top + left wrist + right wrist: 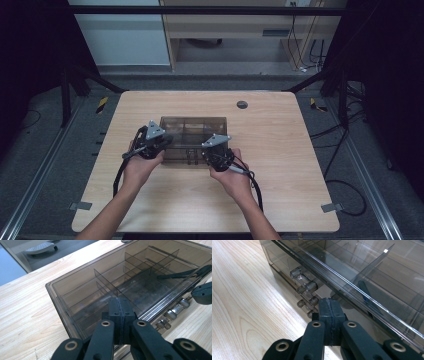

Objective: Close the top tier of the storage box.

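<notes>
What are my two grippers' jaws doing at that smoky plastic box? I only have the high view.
Observer: The left gripper is shut on nothing, its tips over the lid of the compartment box near a corner.
Operator: And the right one?
Observer: The right gripper is shut too, its tips beside the clear cylindrical fittings on the box's near wall.
Operator: Anything inside?
Observer: Thin dividers; I can make out no contents.

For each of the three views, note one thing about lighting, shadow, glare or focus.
High view: dim, dark at the edges, the table evenly lit. Left gripper view: the smoky box is sharp, the floor behind soft. Right gripper view: a bright glare line runs along the box rim; a shadow falls beside it.
</notes>
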Tool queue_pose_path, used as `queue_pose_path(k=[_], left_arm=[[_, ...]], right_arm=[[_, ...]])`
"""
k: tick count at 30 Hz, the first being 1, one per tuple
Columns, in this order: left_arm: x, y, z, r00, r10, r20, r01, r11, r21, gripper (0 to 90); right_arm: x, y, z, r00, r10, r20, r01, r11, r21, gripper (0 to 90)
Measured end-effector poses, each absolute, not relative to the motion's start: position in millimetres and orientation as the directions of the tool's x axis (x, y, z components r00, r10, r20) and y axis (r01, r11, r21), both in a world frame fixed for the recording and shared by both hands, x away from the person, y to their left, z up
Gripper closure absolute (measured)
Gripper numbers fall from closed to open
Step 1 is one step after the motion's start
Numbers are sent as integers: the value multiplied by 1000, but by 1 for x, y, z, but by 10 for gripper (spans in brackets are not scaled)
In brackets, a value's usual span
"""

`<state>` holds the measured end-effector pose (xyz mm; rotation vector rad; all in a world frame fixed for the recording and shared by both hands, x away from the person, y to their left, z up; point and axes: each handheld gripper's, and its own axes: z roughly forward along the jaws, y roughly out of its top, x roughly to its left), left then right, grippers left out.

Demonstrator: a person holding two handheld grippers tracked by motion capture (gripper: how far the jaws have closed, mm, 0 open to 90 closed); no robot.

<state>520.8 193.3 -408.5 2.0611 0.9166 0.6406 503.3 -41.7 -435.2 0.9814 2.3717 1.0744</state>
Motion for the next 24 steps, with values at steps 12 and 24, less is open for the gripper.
queue_pose_path(k=[12, 24], left_arm=[[521, 193, -408, 614, 779, 127, 388, -439, 810, 893], [520, 194, -408, 614, 777, 136, 382, -444, 810, 891]], right_arm=[[507, -43, -436, -688, 725, -34, 453, 466, 760, 900], [505, -43, -435, -687, 726, -34, 452, 463, 763, 900]])
